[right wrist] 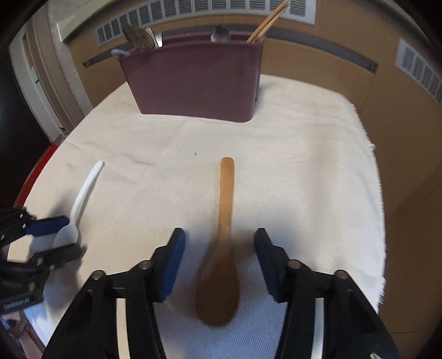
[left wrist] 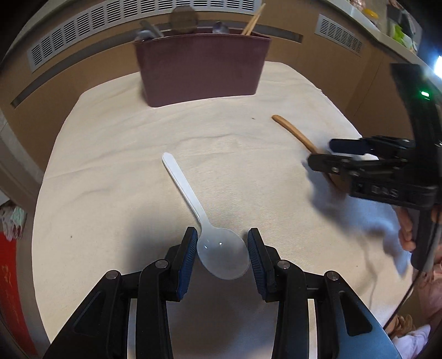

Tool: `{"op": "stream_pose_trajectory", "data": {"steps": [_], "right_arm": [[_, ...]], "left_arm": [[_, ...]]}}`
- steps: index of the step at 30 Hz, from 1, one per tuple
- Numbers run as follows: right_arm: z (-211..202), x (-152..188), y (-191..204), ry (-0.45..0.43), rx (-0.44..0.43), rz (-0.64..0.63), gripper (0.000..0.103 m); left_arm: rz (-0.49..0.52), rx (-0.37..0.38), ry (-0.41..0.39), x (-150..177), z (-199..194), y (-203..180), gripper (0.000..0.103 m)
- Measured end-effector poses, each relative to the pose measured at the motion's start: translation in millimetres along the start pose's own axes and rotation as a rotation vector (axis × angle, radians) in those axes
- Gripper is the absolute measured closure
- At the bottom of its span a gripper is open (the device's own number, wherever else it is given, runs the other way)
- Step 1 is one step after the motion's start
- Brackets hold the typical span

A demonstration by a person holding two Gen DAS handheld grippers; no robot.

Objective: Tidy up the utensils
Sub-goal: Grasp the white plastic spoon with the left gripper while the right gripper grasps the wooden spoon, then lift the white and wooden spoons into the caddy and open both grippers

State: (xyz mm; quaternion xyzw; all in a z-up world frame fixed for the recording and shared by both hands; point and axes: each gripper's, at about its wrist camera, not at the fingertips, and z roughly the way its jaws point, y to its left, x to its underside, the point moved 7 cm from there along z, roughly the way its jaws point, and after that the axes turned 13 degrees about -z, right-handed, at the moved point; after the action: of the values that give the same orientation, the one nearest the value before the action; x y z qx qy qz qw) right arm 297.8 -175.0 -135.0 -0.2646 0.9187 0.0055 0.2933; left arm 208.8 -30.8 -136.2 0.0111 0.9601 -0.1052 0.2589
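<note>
A white plastic spoon (left wrist: 193,210) lies on the cream cloth, bowl nearest me, handle pointing away. My left gripper (left wrist: 222,245) is open, its blue pads on either side of the spoon's bowl, close to it. A wooden spoon (right wrist: 225,234) lies on the cloth, its bowl between the open jaws of my right gripper (right wrist: 219,243), with clear gaps on both sides. The right gripper also shows in the left wrist view (left wrist: 326,153) over the wooden spoon (left wrist: 292,129). The left gripper shows in the right wrist view (right wrist: 69,237) around the white spoon (right wrist: 83,193).
A maroon utensil holder (left wrist: 201,69) stands at the far side of the cloth, with chopsticks (left wrist: 252,20) and several other utensils in it. The cloth's frayed right edge (right wrist: 382,221) lies near the wooden spoon. A brown wall with vents lies behind.
</note>
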Motion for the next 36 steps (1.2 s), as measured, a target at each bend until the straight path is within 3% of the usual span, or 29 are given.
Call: {"op": "stream_pose_trajectory", "data": {"steps": [5, 7, 8, 9, 19, 23, 27, 33, 36], "right_arm": [[11.2, -16.4, -1.7, 0.031, -0.012, -0.004, 0.055], [9.9, -17.4, 1.5, 0.038, -0.017, -0.026, 0.072], [8.9, -17.3, 3.4, 0.039, -0.023, -0.037, 0.091], [7.1, -16.2, 6.3, 0.042, -0.03, -0.048, 0.094], [-30.4, 13.2, 11.7, -0.024, -0.013, -0.055, 0.094], [-37.6, 16.1, 14.9, -0.046, -0.018, -0.055, 0.094], [-43.8, 23.2, 19.0, -0.058, -0.021, -0.067, 0.094], [-45.3, 24.3, 25.0, -0.068, 0.003, -0.099, 0.094], [-47.5, 23.4, 25.3, -0.08, 0.008, -0.099, 0.094]], "left_arm": [[-0.014, 0.016, 0.006, 2.3, -1.3, 1.7, 0.064], [-0.017, 0.023, 0.006, 1.0, -0.3, 1.7, 0.064], [-0.02, 0.028, 0.006, 0.6, 0.2, 2.5, 0.064], [-0.024, 0.033, 0.007, 0.7, 0.3, 3.5, 0.064], [-0.12, 0.087, 0.046, -8.7, -23.4, 23.0, 0.063], [-0.194, 0.102, 0.134, -13.8, -14.8, 29.0, 0.063], [-0.17, 0.007, 0.17, -24.2, 3.5, 29.9, 0.063], [-0.072, -0.066, 0.199, -36.4, 26.0, 18.2, 0.064], [-0.015, -0.111, 0.164, -45.8, 31.7, 13.6, 0.075]]}}
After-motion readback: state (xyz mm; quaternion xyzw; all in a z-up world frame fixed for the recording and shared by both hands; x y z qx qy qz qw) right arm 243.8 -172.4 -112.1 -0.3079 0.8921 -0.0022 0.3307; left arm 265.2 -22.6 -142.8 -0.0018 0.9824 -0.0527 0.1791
